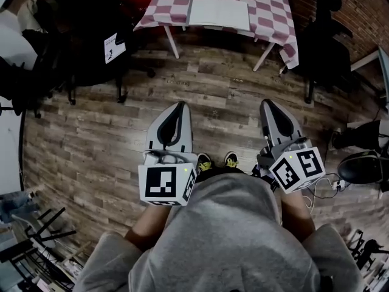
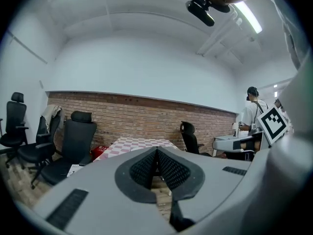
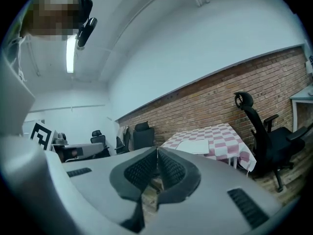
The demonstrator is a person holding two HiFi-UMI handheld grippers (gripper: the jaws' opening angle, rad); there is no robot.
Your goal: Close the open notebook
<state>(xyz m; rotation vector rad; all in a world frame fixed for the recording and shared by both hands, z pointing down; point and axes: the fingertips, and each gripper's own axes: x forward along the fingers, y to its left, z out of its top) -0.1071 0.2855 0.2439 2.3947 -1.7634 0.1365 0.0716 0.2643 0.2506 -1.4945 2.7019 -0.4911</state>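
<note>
Notebook [image 1: 219,12] lies open, pale pages up, on the pink-checked table [image 1: 270,5] at the top of the head view, with a broad stretch of plank floor [image 1: 213,90] between that table and the person's tools. The left gripper [image 1: 180,106] and right gripper [image 1: 268,104] are carried side by side against a grey sweatshirt [image 1: 231,236], noses aimed at the table. It looks like a posture for walking up to the table, since the book is well out of reach. In the left gripper view the ribbed pads are pressed together with nothing between them. Beyond them the table [image 2: 132,143] stands before a brick wall [image 2: 146,111], seen so nearly edge-on that the book cannot be made out. Only this view shows a person in a white shirt [image 2: 255,112] at a desk to the right of the table. The right gripper view shows its jaws likewise closed tight and empty. From this steeper angle the notebook [image 3: 195,147] shows as a white slab on the table's near half, with a black office chair [image 3: 257,131] just right of the table. Closing the cover has not begun
</note>
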